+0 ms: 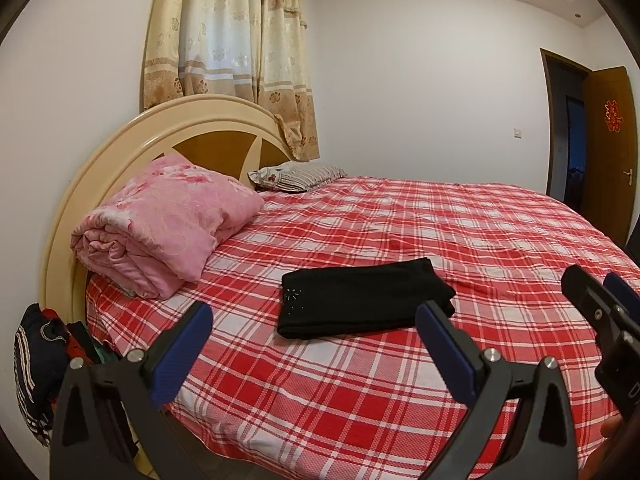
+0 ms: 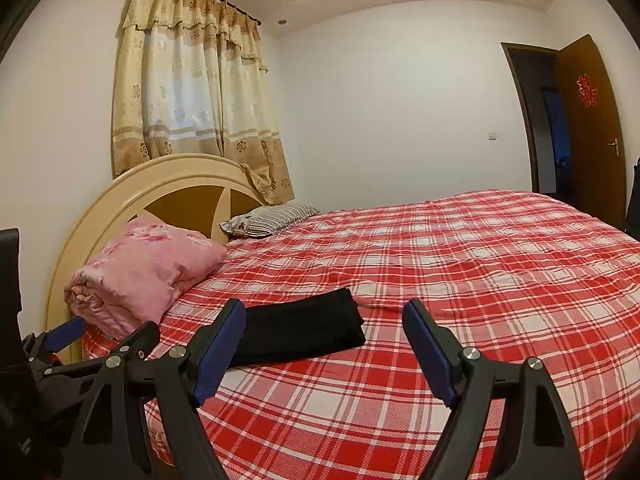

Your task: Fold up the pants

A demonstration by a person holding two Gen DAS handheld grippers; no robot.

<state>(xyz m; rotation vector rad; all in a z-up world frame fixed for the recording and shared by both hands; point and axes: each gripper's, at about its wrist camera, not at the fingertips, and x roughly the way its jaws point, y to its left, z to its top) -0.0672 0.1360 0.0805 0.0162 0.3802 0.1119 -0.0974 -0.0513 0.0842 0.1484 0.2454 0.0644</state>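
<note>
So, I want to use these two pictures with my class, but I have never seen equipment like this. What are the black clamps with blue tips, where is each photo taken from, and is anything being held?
The clamps are hand-held two-finger grippers, one in each of a person's hands; there is no robot arm. Each carries a wide-angle camera looking forward along its fingers. One picture comes from the left gripper, the other from the right gripper, and each gripper shows at the edge of the other's view.

Both face a bed with a red and white checked sheet. On it lie folded black pants in a compact rectangle, a rolled pink floral quilt near the rounded cream headboard, and a striped pillow.

Both grippers are open and hold nothing; neither touches the pants.
</note>
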